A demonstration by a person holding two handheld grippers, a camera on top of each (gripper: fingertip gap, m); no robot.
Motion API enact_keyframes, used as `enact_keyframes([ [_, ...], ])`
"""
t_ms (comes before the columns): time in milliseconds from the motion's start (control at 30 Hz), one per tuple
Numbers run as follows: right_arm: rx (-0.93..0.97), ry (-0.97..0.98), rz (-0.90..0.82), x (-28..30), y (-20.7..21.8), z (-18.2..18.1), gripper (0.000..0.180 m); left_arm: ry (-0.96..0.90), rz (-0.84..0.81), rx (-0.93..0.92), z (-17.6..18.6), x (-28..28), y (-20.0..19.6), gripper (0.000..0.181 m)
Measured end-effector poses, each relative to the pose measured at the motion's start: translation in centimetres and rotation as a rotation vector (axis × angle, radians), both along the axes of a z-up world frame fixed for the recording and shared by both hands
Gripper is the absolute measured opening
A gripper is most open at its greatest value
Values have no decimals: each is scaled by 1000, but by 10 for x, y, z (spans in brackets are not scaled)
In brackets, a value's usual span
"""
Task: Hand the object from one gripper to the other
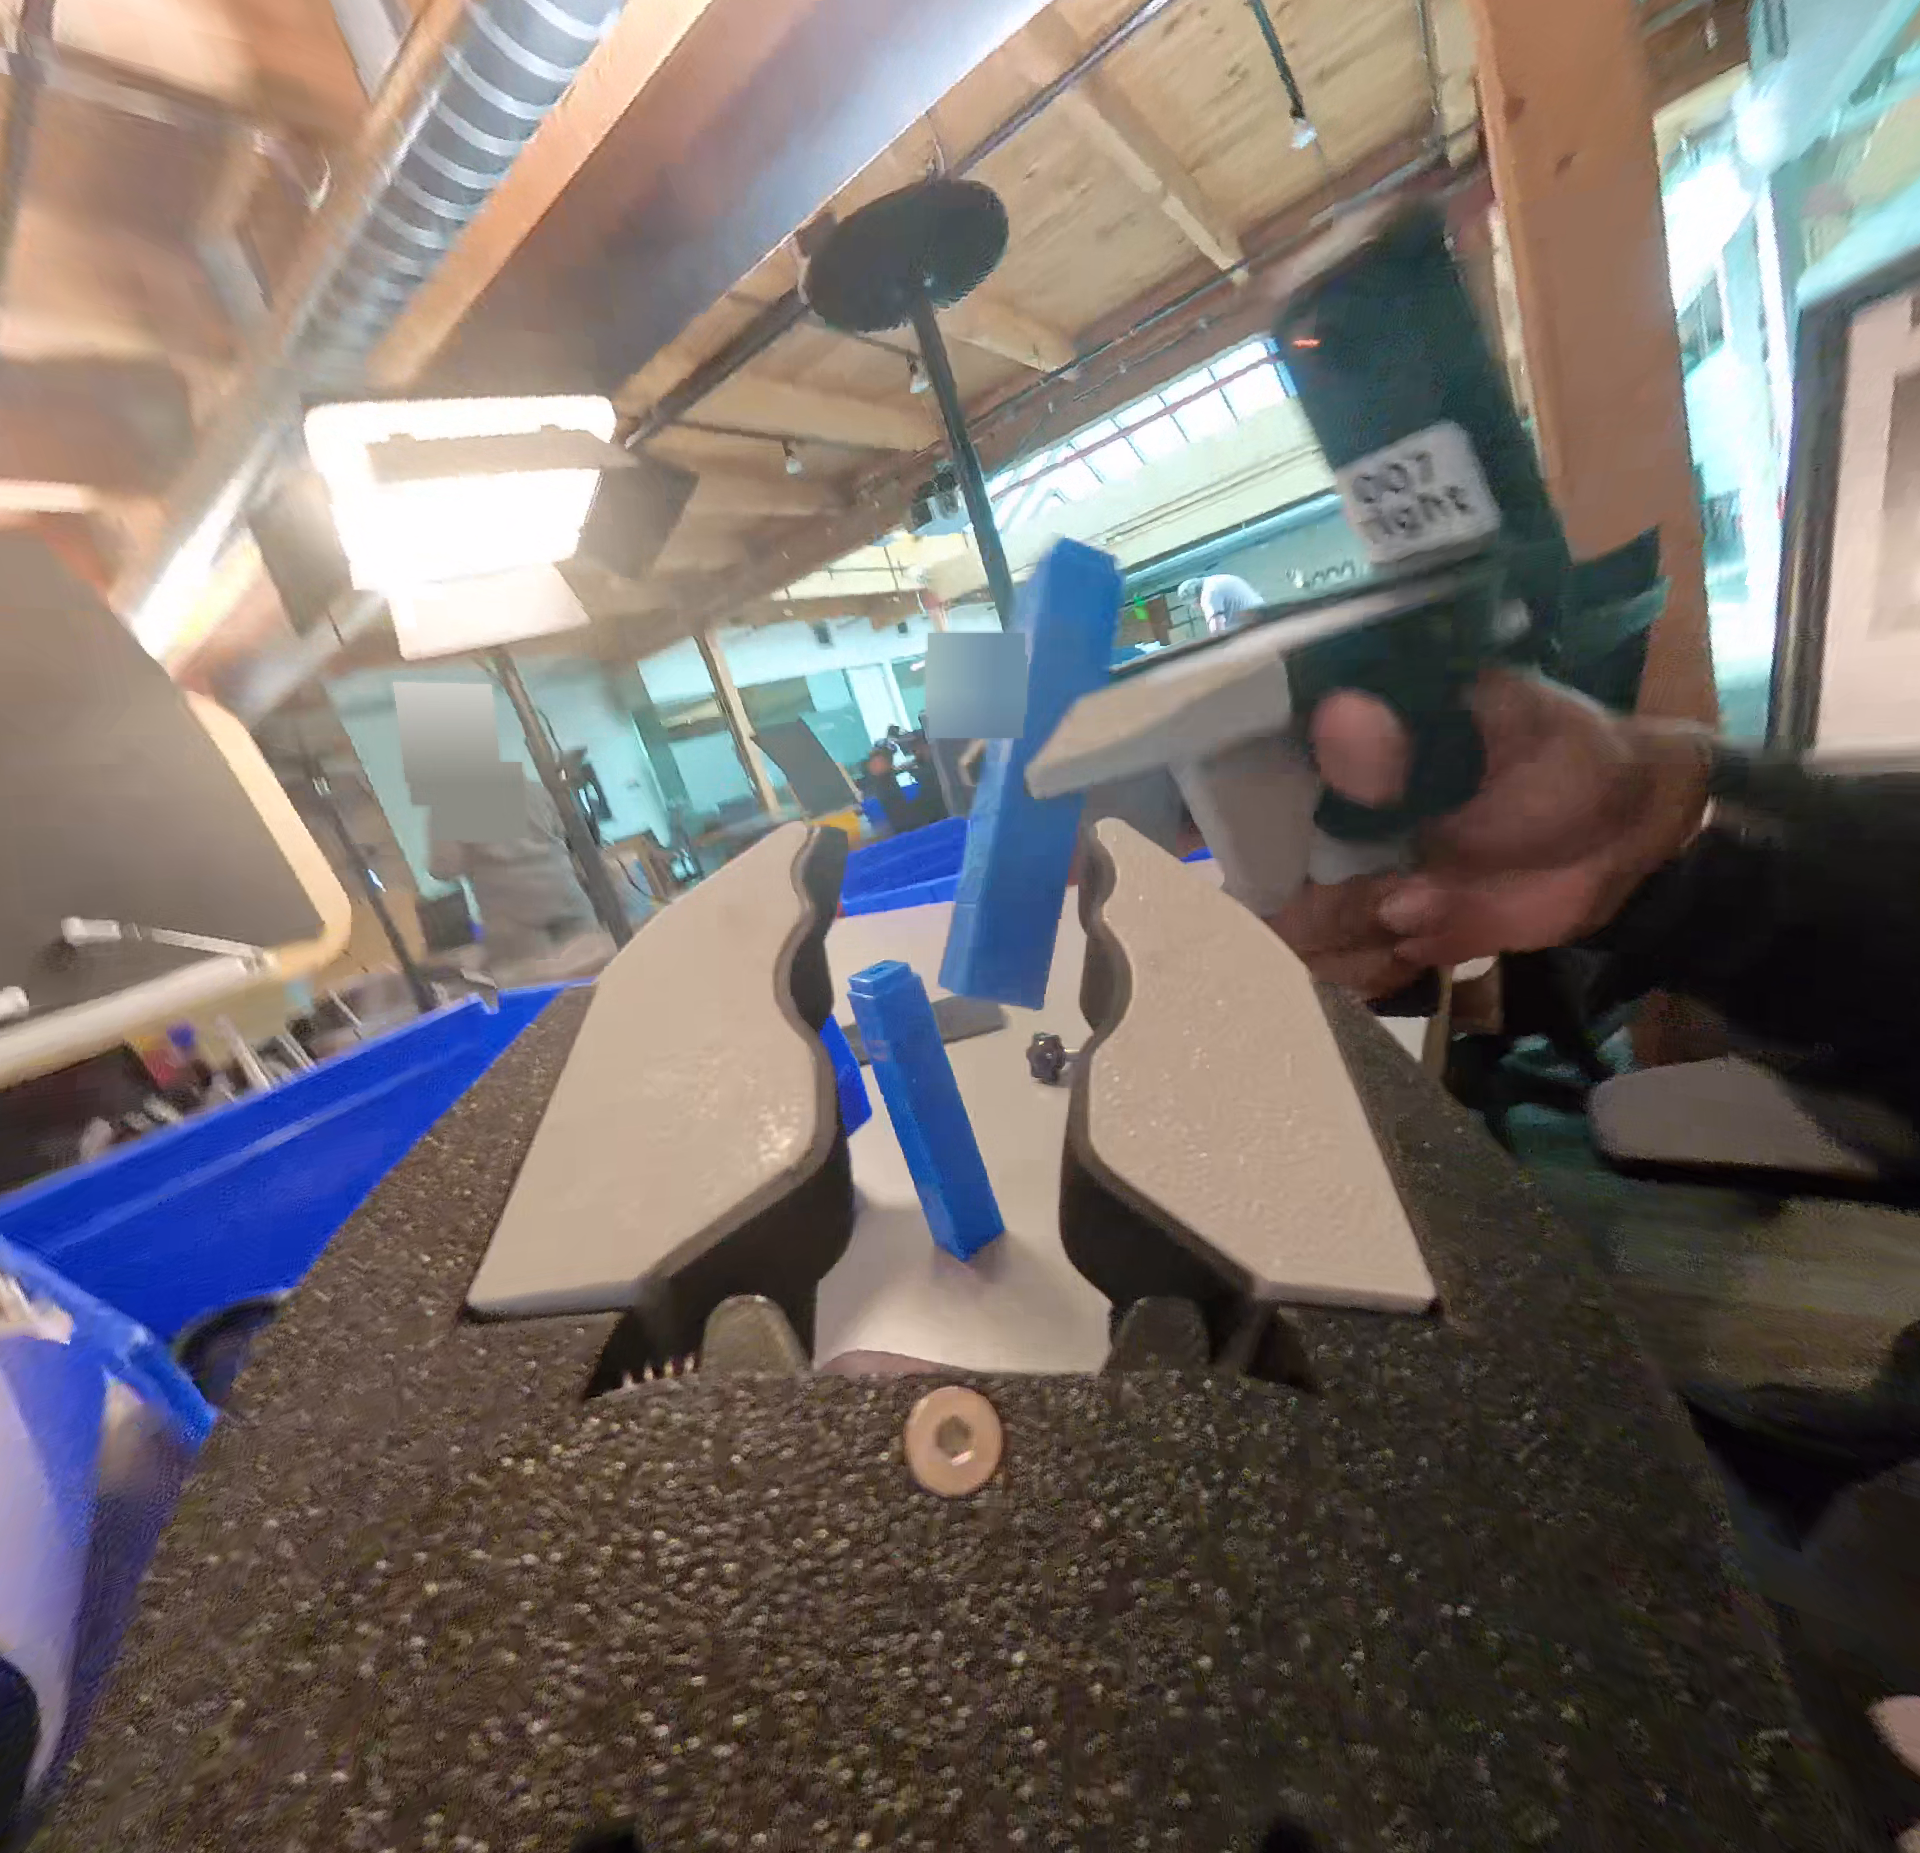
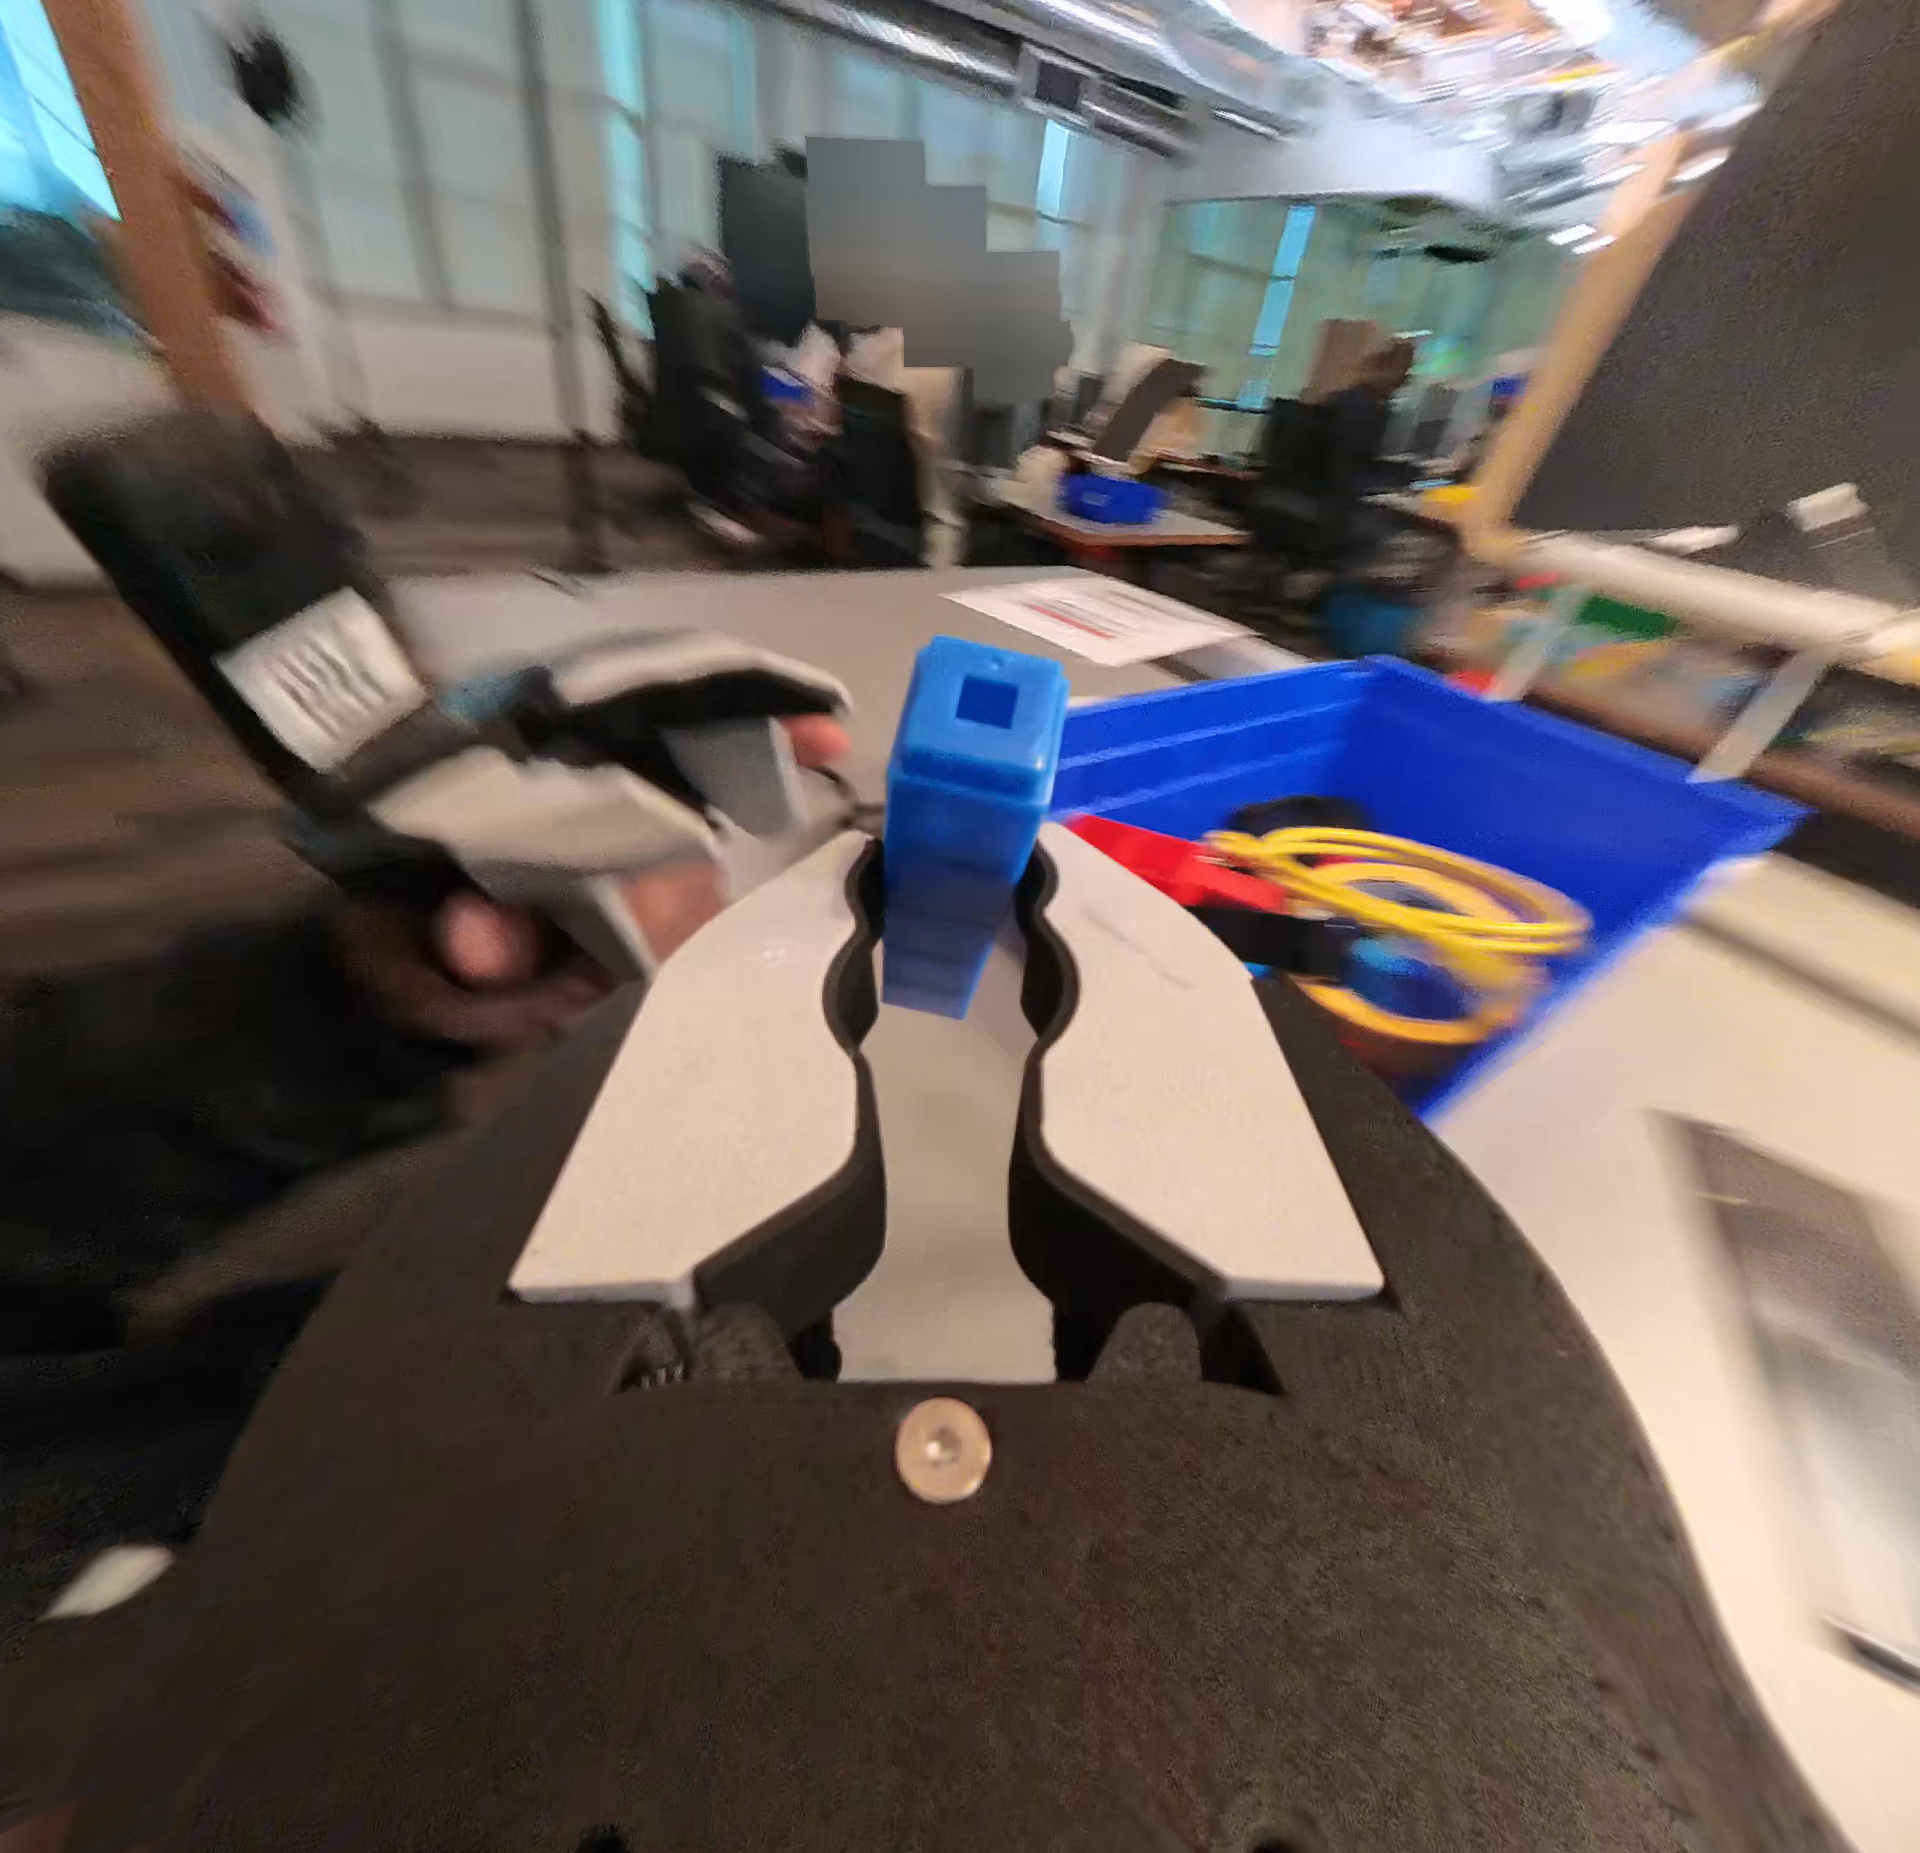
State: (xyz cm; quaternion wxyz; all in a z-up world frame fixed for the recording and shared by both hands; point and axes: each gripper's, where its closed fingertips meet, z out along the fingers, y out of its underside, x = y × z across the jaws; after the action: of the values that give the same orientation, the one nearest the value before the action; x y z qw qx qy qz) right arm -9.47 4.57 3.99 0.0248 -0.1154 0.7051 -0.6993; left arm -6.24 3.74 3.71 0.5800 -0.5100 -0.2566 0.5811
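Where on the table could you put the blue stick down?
Bare grey tabletop lies right of the blue bin, and behind it up to the paper sheet. The bin is crowded with a yellow cable. The right gripper holds the blue bar.

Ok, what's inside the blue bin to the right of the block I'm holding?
In the blue bin: a coil of yellow cable, something red and a blurred blue and black item. The right gripper's finger covers the near corner.
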Motion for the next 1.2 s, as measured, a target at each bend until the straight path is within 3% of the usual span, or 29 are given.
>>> enact_keyframes([
  [100,38,342,-239,-23,-1,-7,23,-80,39,159,13,-1,-19,45],
  [200,75,551,-365,-29,-2,-13,23,-216,66,149,14,-8,-7,46],
  [333,94,658,-418,-22,-4,-16,23,-343,117,17,6,-14,19,46],
  [567,84,819,-438,0,-8,-21,23,-458,181,5,-8,-22,28,45],
  [633,59,831,-419,8,-9,-20,23,-467,198,-2,-12,-23,26,29],
  [733,-19,794,-361,14,-7,-12,23,-388,173,71,-2,-21,20,23],
  [833,-108,654,-213,22,2,1,32,-293,60,239,13,-14,9,23],
  [967,-207,539,-33,26,19,15,46,-181,-326,580,35,6,3,23],
  [1067,-299,601,-15,28,29,23,48,-106,-595,790,50,20,-1,23],
  [1200,-356,745,-75,31,28,22,54,-188,-725,855,44,16,12,22],
])
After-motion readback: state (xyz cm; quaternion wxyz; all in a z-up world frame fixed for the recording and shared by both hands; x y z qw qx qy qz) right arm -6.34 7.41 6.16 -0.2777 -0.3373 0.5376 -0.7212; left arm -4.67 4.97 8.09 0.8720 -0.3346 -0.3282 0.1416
